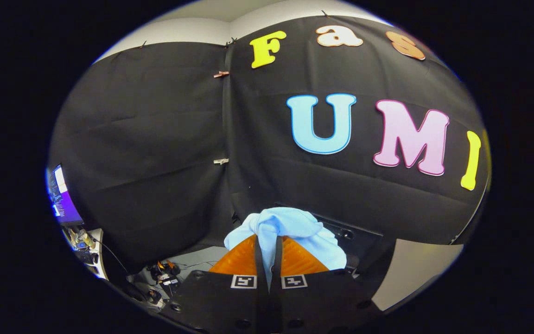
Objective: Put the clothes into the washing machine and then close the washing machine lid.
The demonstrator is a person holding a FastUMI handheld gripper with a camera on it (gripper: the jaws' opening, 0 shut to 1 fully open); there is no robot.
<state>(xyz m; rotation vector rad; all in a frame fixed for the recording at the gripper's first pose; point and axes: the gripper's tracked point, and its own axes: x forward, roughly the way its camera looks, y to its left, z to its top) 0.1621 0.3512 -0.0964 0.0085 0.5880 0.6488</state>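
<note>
A light blue piece of clothing is bunched between my two fingers, spilling over their tips and hanging to the right. My gripper is shut on it, the fingers nearly touching with a thin fold of cloth pinched between them. I hold it lifted, in front of the black cloth wall. Just beyond the cloth, a dark panel of some machine shows partly, most of it hidden by the garment.
A pale surface lies to the right beyond the fingers. Off to the left stand a lit monitor and a cluttered desk with cables and small devices.
</note>
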